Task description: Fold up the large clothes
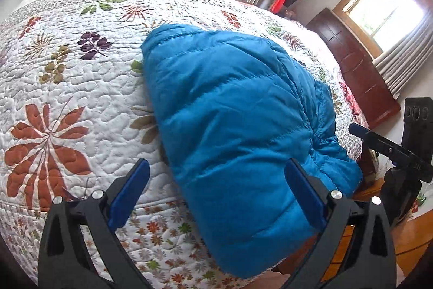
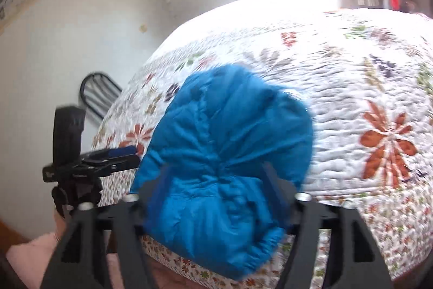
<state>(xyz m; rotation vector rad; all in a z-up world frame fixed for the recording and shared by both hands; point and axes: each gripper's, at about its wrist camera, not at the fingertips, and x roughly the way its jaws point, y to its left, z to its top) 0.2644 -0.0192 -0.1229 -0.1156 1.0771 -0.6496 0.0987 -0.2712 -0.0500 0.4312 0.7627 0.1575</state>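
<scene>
Folding looks well advanced, judging from how the blue puffer jacket (image 1: 238, 110) lies: it is gathered into one compact, thick bundle with no sleeve spread out on either side.

Going left to right in the left wrist view, bare floral quilt (image 1: 67, 67) fills the left and far part of the bed. The jacket sits right of centre, at the near right corner of the bed, its near end drooping over the edge. Right of that, beyond the bed, stand a dark wooden cabinet (image 1: 354, 69) and curtained windows.

The left gripper (image 1: 216, 191) stands spread wide and released. Its left finger hangs over the quilt and its right finger shows against the jacket's near side. Nothing is pinched between them.

In the right wrist view the right gripper (image 2: 216, 197) is badly blurred. Its fingers stand apart on either side of the bunched end of the jacket, and they do not appear to squeeze it, so I read it as let go. Puckers in the fabric radiate from a spot between the fingers.

What seems left is little: perhaps squaring the bundle, or drawing the overhanging end back onto the bed.

No box, basket or other container shows in either view.
</scene>
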